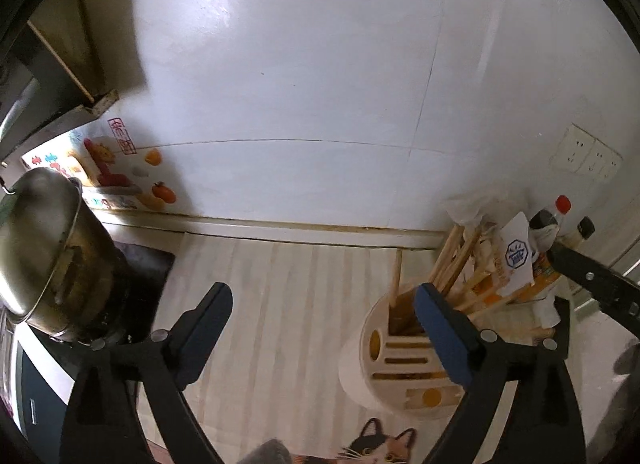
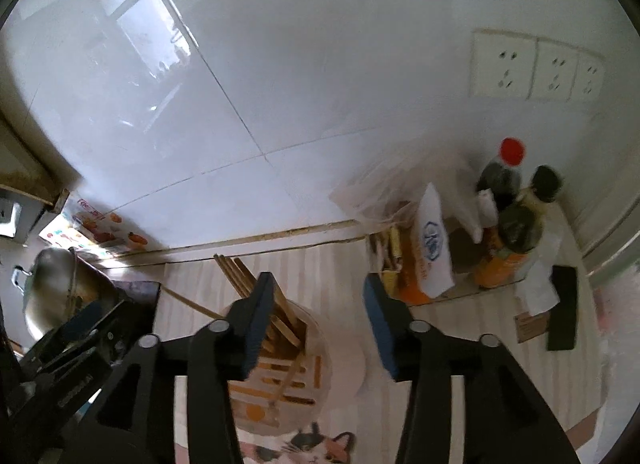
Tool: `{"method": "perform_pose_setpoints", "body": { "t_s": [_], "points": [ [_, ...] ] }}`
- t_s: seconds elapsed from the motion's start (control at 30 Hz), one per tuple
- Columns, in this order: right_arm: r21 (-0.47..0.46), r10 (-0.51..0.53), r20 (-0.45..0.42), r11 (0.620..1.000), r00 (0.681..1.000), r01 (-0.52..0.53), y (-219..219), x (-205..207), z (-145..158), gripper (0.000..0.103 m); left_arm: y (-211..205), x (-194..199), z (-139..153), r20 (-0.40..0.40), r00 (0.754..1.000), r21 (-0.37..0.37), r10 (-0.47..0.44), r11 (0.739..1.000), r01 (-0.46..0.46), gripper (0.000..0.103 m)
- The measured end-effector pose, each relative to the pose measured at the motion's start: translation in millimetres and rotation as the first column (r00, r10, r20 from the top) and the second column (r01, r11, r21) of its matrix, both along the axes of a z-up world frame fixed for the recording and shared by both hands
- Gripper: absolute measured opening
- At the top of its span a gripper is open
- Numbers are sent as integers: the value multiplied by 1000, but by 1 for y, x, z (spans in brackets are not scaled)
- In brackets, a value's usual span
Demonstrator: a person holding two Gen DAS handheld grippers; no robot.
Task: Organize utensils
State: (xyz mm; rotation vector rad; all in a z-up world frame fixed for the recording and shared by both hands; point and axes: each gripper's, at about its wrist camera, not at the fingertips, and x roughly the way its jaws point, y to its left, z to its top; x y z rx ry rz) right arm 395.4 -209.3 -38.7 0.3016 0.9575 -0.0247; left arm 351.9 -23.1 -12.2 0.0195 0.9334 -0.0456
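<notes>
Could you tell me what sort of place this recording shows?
Most likely a home kitchen counter: a steel pot on a stove, a utensil holder with chopsticks, and sauce bottles against a tiled wall.

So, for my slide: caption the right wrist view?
Open right gripper above a slotted utensil holder holding wooden chopsticks.

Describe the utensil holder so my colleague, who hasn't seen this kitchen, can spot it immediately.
Start at the white tiled wall and drop to the pale striped counter beneath it. The utensil holder stands there, right of the steel pot and in front of the bottles. It alone is a round cream tub with a slotted top and wooden chopsticks sticking out.
</notes>
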Motion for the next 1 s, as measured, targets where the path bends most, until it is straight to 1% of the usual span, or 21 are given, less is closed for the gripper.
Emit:
{"method": "perform_pose_setpoints", "body": {
  "t_s": [0.03, 0.07, 0.13, 0.23, 0.3, 0.33, 0.4, 0.47, 0.53, 0.67, 0.77, 0.83, 1.0],
  "points": [
    [-24, -5, 12, 1000, 1000, 5, 1, -7, 3, 60, -1, -6, -3, 6, 1000, 21, 2, 1000, -2, 101],
    [-48, -7, 22, 999, 1000, 8, 2, -14, 4, 61, -2, -8, -4, 9, 1000, 31, 3, 1000, -3, 103],
    [-82, -7, 34, 997, 999, 10, 4, -26, 6, 67, -4, -19, -7, 21, 1000, 53, 5, 999, -6, 103],
    [-132, -13, 44, 991, 999, 19, 10, -48, -1, 70, -7, -28, -15, 11, 1000, 58, 7, 998, -8, 103],
    [-149, -13, 43, 989, 999, 19, 12, -58, -7, 72, -10, -35, -18, 4, 1000, 65, 9, 998, -9, 103],
    [-161, -12, 41, 987, 999, 19, 13, -62, -10, 78, -12, -38, -19, 4, 1000, 67, 7, 998, -8, 103],
    [-189, -14, 45, 982, 999, 22, 15, -69, -14, 86, -15, -44, -20, 8, 1000, 76, 10, 997, -11, 103],
    [-210, -16, 45, 977, 999, 25, 16, -75, -18, 90, -17, -48, -21, 8, 1000, 74, 14, 997, -14, 103],
    [-224, -17, 42, 974, 999, 26, 14, -80, -22, 100, -18, -53, -19, 15, 1000, 72, 24, 997, -25, 103],
    [-257, -3, 46, 966, 999, 15, 15, -88, -23, 103, -19, -65, -12, 35, 999, 73, 35, 997, -38, 103],
    [-263, 2, 57, 965, 998, 13, 16, -93, -21, 103, -17, -78, -2, 56, 998, 66, 36, 997, -40, 103],
    [-268, -2, 68, 963, 998, 20, 16, -98, -17, 103, -15, -88, 7, 77, 996, 64, 35, 997, -40, 103],
    [-275, -18, 121, 960, 992, 51, 20, -129, 2, 103, -7, -123, 33, 133, 991, 51, 17, 998, -24, 103]
  ]
}}
